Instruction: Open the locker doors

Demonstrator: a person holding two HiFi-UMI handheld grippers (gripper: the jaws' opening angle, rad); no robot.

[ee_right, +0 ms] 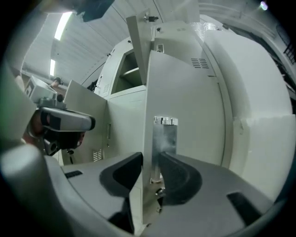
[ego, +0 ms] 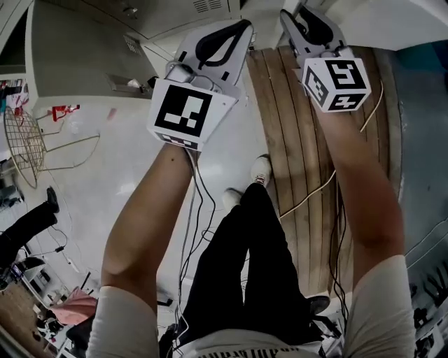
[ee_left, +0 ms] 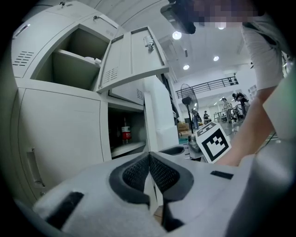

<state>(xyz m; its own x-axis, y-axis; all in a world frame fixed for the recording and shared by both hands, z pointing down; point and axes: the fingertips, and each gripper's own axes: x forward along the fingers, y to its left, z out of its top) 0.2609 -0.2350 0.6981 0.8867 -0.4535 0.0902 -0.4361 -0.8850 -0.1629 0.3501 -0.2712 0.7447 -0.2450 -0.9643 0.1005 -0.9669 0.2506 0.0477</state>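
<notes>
In the head view your left claw (ego: pixel 240 28) and right claw (ego: pixel 288 15) both reach forward at the top of the frame, each carrying its marker cube (ego: pixel 183 112). Your legs stand below them, one white shoe (ego: pixel 260 170) at the edge of a strip of wooden planking (ego: pixel 297 140).

In the left gripper view your left claw (ee_left: pixel 149 155) is closed, its pads meeting at the tips with nothing between them. Beyond it stand the lockers (ee_left: pixel 60 129). The upper door (ee_left: pixel 134 55) hangs swung out, and its compartment is open. Below that, another compartment is open, with a red can (ee_left: pixel 126 133) on its shelf. The door to the left of it is shut flat, with its handle (ee_left: pixel 31 159) near the frame's edge. Your right claw's cube shows at the right of this view.

In the right gripper view your right claw (ee_right: pixel 151 159) has closed narrowly on the locker door (ee_right: pixel 150 92). You see that door edge-on, running straight up from between the pads, with a pad against either face. Its metal latch plate (ee_right: pixel 165 136) sits just above the right-hand pad.
</notes>
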